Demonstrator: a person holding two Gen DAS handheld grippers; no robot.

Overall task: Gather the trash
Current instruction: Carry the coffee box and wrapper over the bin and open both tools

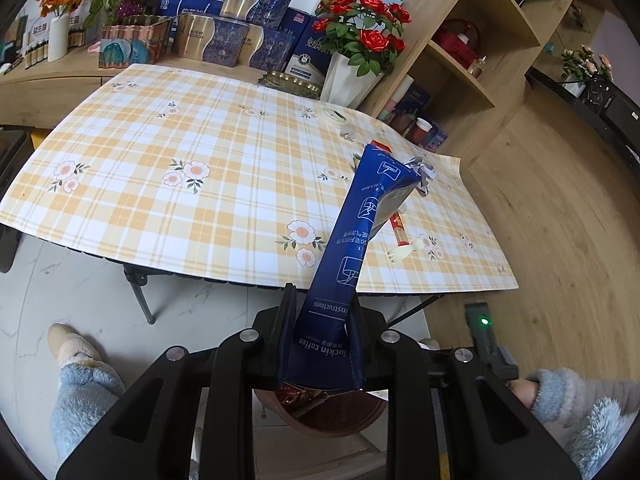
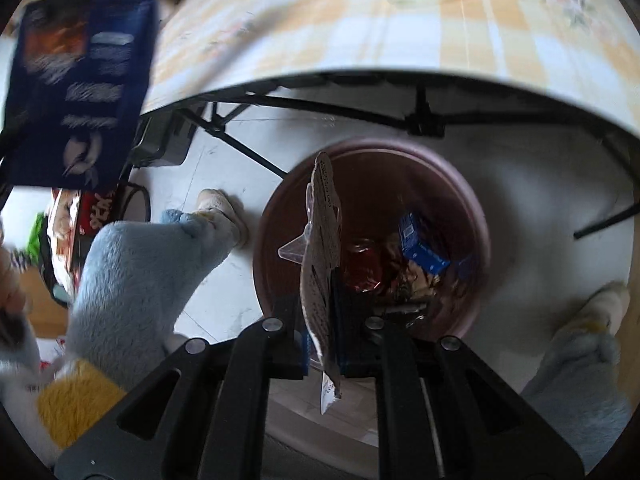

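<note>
Jaws of your left gripper [image 1: 320, 312] pinch a blue coffee box [image 1: 352, 240]; your right gripper [image 2: 320, 320] clamps flat card packaging [image 2: 322, 264] above the trash bin [image 2: 476, 216].

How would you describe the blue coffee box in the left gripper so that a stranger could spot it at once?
Start at the checked tablecloth on the table. Rising over its near edge is the long, flattened dark blue box, its lower end clamped in the left gripper. Unlike the small scraps on the cloth, it is held in the air and bears white instruction drawings.
</note>
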